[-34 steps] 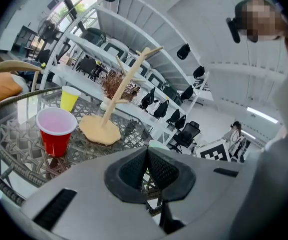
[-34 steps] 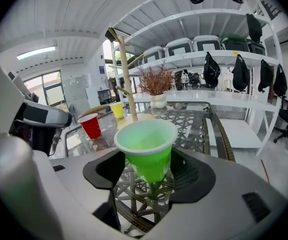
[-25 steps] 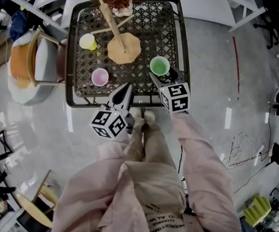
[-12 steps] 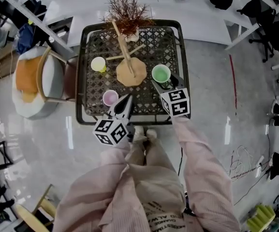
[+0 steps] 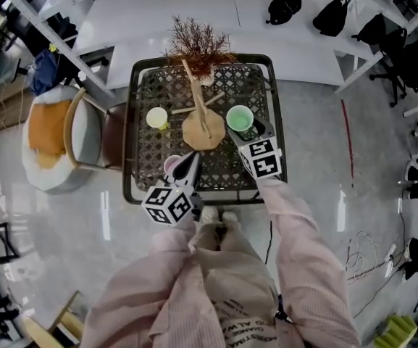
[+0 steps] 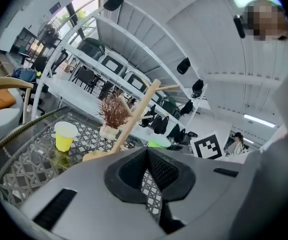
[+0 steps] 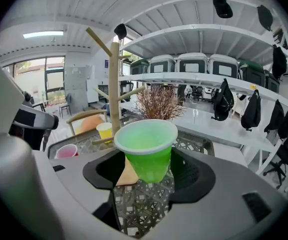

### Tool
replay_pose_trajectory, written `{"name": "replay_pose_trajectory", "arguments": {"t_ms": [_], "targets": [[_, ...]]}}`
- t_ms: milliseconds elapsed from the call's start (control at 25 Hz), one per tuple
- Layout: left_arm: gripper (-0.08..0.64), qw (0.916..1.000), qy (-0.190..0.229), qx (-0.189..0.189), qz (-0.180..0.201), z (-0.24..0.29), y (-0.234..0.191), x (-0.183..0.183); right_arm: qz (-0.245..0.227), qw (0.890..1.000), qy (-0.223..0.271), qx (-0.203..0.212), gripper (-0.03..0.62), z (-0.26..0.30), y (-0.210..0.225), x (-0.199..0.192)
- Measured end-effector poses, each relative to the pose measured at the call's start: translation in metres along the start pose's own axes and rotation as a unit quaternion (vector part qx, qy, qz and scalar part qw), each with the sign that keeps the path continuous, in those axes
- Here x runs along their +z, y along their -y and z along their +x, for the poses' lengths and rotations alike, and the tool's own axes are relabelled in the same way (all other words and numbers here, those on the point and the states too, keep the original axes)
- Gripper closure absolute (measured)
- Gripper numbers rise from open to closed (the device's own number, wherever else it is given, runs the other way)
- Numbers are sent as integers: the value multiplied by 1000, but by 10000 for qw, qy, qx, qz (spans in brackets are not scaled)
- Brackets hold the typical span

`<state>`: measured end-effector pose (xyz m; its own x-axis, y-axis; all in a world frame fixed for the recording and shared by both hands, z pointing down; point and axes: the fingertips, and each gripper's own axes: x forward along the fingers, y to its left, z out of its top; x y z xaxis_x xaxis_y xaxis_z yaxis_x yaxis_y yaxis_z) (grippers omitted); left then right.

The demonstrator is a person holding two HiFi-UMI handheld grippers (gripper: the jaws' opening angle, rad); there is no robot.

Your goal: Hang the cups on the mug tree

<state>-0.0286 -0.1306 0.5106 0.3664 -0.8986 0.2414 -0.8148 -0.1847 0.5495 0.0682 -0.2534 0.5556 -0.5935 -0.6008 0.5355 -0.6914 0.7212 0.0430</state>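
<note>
My right gripper (image 5: 243, 126) is shut on a green cup (image 7: 146, 149) and holds it upright above the lattice table (image 5: 132, 140), just right of the wooden mug tree (image 5: 203, 125). From the right gripper view the tree's pole (image 7: 115, 84) rises behind the cup. A yellow cup (image 5: 156, 117) stands left of the tree. A pink cup (image 5: 171, 165) stands near the table's front, partly hidden by my left gripper (image 5: 189, 162). That gripper (image 6: 146, 151) is shut with nothing in it, and points over the table toward the tree (image 6: 136, 116).
A potted dried plant (image 5: 200, 42) stands at the table's back edge behind the tree. A chair with an orange cushion (image 5: 53, 133) is close to the table's left side. White shelving with black bags (image 5: 285, 2) runs behind the table.
The right gripper has risen and carried the green cup closer to the tree. The left gripper has moved forward over the table's front, beside the pink cup.
</note>
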Motion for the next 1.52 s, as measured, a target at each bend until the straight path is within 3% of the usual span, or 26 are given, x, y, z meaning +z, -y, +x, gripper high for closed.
{"name": "replay_pose_trajectory", "arguments": {"t_ms": [560, 720, 1160, 1520], "targets": [[561, 9996, 175, -216, 56, 5, -3, 29, -628, 9978, -59, -201, 313, 13, 12, 48], [561, 9993, 239, -270, 74, 6, -3, 35, -1043, 9942, -73, -245, 313, 16, 11, 58], [561, 9992, 400, 75, 32, -2, -11, 41, -2334, 9717, -239, -255, 313, 20, 3, 78], [561, 9983, 495, 311, -40, -10, -10, 37, -3333, 9414, -468, -241, 313, 25, -10, 81]]}}
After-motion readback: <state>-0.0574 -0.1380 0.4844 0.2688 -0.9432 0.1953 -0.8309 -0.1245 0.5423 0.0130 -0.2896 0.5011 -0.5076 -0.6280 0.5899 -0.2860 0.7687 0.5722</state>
